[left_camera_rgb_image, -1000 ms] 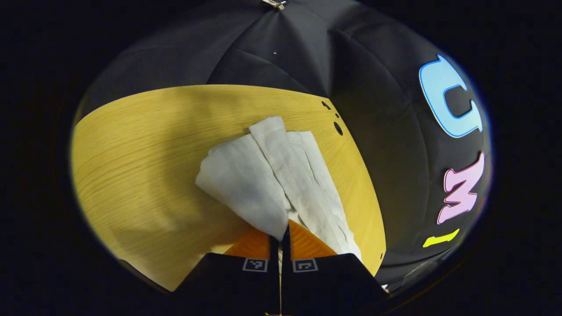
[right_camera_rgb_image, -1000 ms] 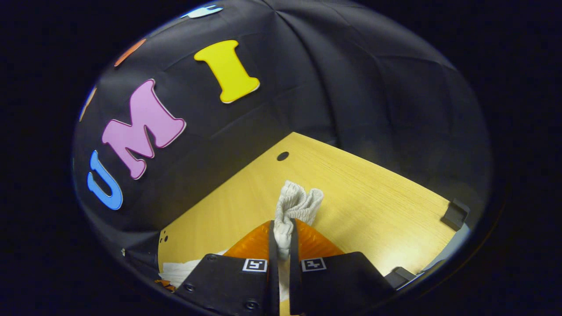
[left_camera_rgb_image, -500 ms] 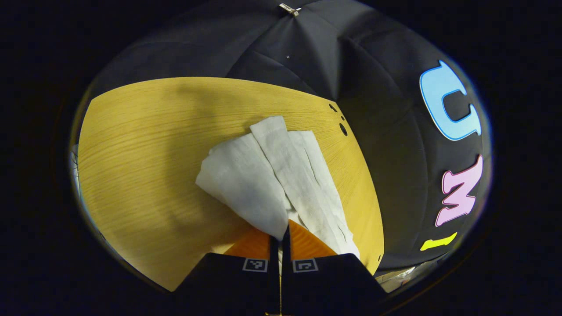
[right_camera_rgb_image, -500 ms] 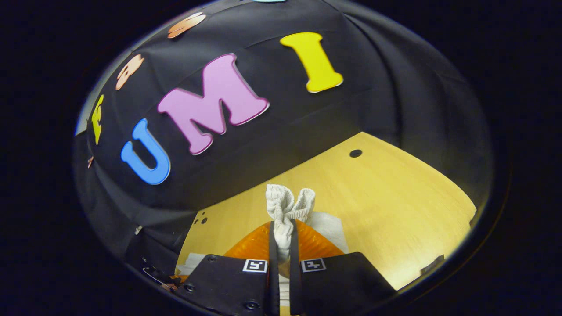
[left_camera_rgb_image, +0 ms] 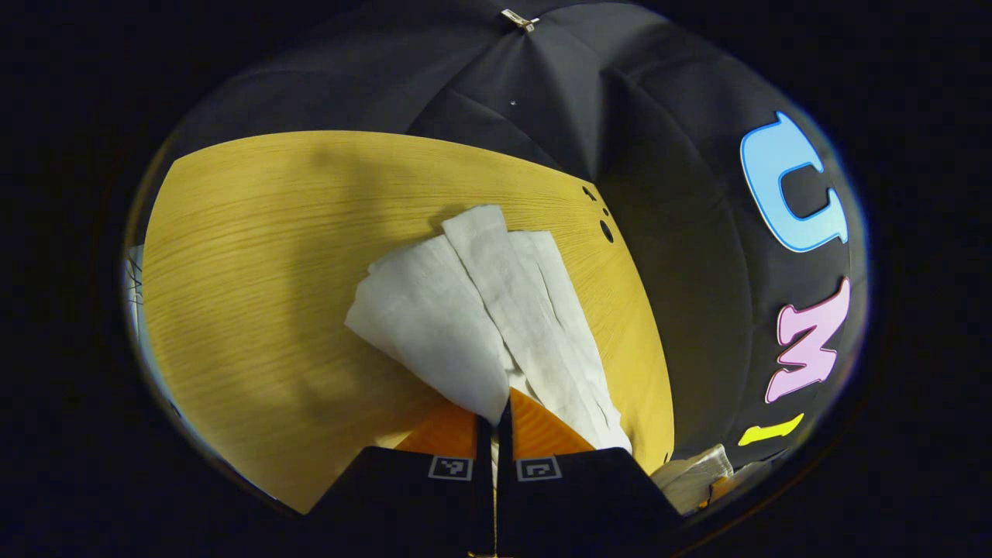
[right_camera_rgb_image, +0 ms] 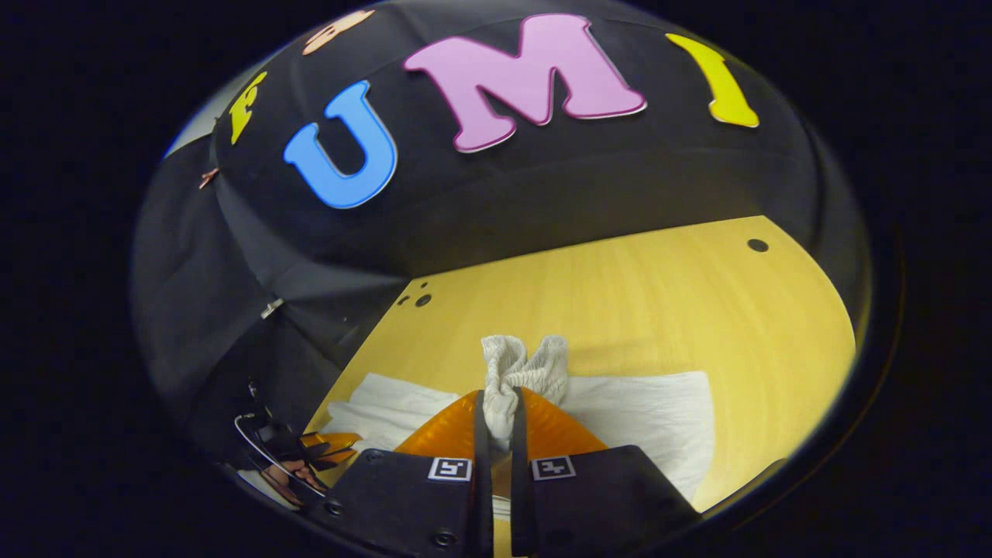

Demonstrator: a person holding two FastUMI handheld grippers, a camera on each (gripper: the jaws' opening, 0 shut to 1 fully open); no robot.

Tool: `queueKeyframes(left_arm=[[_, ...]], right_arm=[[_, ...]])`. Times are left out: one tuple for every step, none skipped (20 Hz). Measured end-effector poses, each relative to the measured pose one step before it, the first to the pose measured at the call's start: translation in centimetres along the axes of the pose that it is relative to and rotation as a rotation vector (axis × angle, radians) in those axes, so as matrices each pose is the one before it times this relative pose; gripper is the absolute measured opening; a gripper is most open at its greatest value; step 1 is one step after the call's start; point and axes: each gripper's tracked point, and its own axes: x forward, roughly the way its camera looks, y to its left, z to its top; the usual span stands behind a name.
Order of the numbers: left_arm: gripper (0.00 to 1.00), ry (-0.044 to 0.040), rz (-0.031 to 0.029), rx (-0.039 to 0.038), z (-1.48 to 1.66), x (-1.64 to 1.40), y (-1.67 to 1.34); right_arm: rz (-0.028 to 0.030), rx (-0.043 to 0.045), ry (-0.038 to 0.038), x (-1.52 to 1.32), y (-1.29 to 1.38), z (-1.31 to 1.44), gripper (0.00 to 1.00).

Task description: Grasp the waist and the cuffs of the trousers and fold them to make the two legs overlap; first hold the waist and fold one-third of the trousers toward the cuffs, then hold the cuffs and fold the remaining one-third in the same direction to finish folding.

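A: Since a second ago our right gripper [right_camera_rgb_image: 496, 422] has swung round with the ribbed waist, so the trousers [right_camera_rgb_image: 651, 411] now lie spread below it on the table [right_camera_rgb_image: 620, 302]; our left view has barely shifted.

B: Both claws are pinched shut on cloth. The left gripper [left_camera_rgb_image: 494, 425] clamps the cuffs.

A: We should carry the waist low and level so the legs stack squarely, keeping the cuffs pinned.

B: We count 1 pair of trousers, 2 legs, 2 grippers, 1 table.
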Motion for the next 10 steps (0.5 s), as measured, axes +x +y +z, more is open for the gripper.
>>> queueKeyframes(left_arm=[[0.07, 0.00287, -0.00049, 0.00371, -0.044, 0.128, -0.109], [0.07, 0.00295, -0.00234, 0.00245, 0.087, -0.04, -0.015], [0.06, 0.00248, -0.00251, -0.00033, -0.044, 0.024, -0.086], [0.07, 0.00305, -0.00295, -0.00171, 0.048, -0.01, 0.116], [0.06, 0.0016, -0.00228, -0.00189, -0.036, 0.002, -0.086], [0.07, 0.00293, -0.00306, -0.00162, 0.019, -0.081, 0.013], [0.06, 0.00153, -0.00297, -0.00131, -0.018, 0.207, -0.086], [0.07, 0.0027, -0.00265, -0.00187, 0.061, -0.065, -0.028], [0.07, 0.00115, -0.00219, -0.0028, -0.076, 0.08, -0.027], [0.06, 0.0009, -0.00234, -0.00246, 0.014, -0.073, -0.004]], right_arm=[[0.01551, -0.01355, 0.03589, 0.621, 0.851, -1.259, 0.13], [0.00998, -0.01205, 0.03752, 1.179, 0.6, -1.224, 0.13], [0.00629, -0.00716, 0.03659, 0.683, 0.4, -1.313, 0.14], [0.01396, 0.00846, 0.04147, 0.718, 0.485, -1.366, 0.15], [0.02866, 0.02938, 0.03714, 0.037, 0.067, -0.907, 0.18], [0.03154, 0.04194, 0.03084, 0.152, 0.488, -0.846, 0.2], [0.03028, 0.04186, 0.03023, 0.197, 1.188, -0.835, 0.27], [0.02963, 0.03869, 0.02585, 0.474, 1.102, -0.913, 0.45], [0.01643, 0.02646, 0.01312, 0.314, 0.716, -0.673, 0.47], [0.00722, 0.01233, 0.00116, -0.111, 0.202, -0.193, 0.47]])
